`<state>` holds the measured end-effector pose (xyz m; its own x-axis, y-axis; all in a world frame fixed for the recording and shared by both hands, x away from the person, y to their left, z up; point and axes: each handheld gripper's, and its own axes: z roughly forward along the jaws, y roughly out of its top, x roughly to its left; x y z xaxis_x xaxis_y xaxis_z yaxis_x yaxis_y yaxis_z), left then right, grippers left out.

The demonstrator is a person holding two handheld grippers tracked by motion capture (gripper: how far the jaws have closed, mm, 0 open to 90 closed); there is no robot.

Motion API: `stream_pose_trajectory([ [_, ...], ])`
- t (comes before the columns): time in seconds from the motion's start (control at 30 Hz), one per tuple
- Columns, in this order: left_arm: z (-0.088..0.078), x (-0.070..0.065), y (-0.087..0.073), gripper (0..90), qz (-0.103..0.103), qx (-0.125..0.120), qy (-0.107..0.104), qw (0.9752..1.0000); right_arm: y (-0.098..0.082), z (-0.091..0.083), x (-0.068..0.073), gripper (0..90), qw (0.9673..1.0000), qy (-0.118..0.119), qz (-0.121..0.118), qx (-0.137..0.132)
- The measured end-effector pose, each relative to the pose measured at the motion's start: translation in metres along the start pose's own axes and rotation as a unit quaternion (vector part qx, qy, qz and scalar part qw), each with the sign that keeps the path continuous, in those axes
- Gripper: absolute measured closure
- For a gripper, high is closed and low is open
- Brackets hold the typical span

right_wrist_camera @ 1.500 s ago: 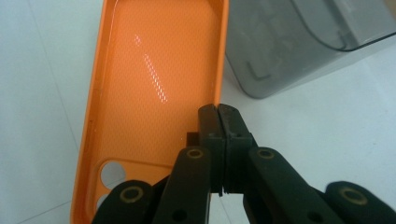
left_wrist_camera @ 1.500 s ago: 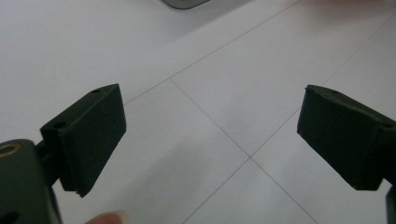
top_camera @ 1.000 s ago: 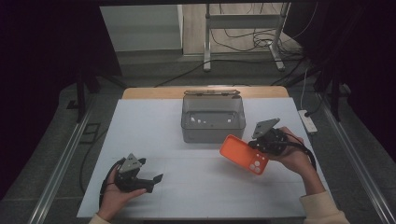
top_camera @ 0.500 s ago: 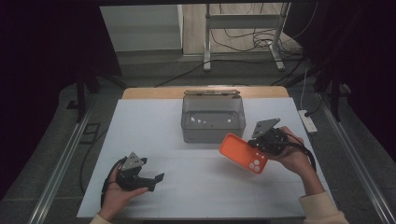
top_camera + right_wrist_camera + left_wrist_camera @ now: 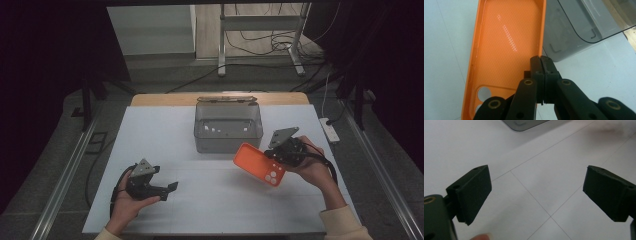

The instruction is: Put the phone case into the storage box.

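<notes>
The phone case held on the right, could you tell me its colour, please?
Orange; the phone case shows best in the right gripper view.

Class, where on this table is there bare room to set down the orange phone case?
Bare: the white table left of the grey bin, and the stretch between the left gripper and the orange phone case. Crowded: beside the bin, where the right gripper holds the case.

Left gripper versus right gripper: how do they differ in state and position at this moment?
The left gripper has its jaws wide apart with nothing between them; the right gripper is clamped on the long edge of the orange phone case. The left sits far from the grey bin; the right is beside it. A hand holds each.
</notes>
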<state>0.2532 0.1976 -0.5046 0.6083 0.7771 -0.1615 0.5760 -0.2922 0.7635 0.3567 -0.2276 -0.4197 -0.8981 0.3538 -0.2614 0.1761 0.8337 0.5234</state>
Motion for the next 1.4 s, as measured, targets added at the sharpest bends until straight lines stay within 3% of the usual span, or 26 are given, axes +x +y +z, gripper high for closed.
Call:
stream_pose_trajectory([
  [0.43, 0.005, -0.004, 0.011, 8.4, 0.001, 0.0, -0.015, 0.9999, 0.001, 0.0, 0.0, 88.8, 1.0, -0.005, 0.005, 0.002],
  [1.4, 0.012, -0.013, 0.033, 9.0, 0.011, -0.007, -0.032, 0.9994, 0.01, 0.0, 0.009, 88.8, 0.9999, 0.003, -0.011, -0.007],
])
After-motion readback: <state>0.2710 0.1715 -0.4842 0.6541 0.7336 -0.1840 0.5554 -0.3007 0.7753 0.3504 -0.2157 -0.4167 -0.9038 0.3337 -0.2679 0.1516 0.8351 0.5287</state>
